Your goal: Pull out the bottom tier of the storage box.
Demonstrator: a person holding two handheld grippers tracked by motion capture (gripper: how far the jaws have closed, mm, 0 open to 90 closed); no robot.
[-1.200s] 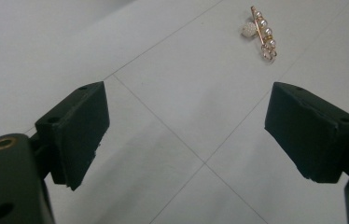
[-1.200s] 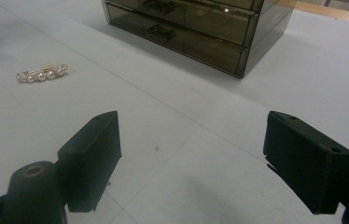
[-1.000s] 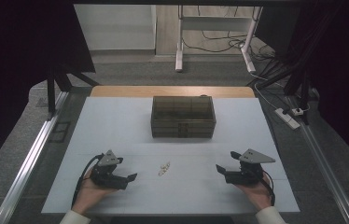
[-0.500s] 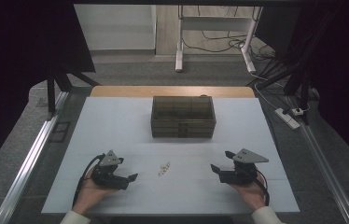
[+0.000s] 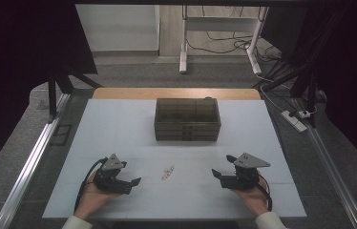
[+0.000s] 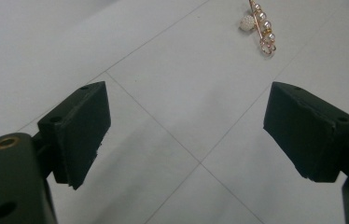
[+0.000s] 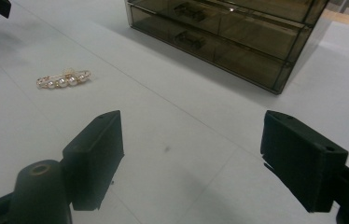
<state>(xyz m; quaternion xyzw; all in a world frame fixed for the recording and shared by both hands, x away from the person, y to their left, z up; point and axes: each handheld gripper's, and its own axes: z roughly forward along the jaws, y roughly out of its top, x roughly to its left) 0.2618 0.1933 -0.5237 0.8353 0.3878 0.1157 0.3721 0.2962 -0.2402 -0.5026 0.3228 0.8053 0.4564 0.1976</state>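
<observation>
A small gold clip set with pearls lies on the white table between my two grippers; it also appears in the left gripper view and the right gripper view. My left gripper rests low at the front left, open, jaws pointing right toward the clip, with nothing between them. Front right, my right gripper is open too and holds nothing, its jaws pointing left. A smoky see-through drawer box stands shut at mid-table, with drawer handles visible.
The white table top ends in a wooden strip at the far edge. A metal rail runs along the left side. Cables and a power strip lie on the floor at right.
My right gripper has slid left toward the clip. The left gripper has barely moved, and the clip and box are where they were.
</observation>
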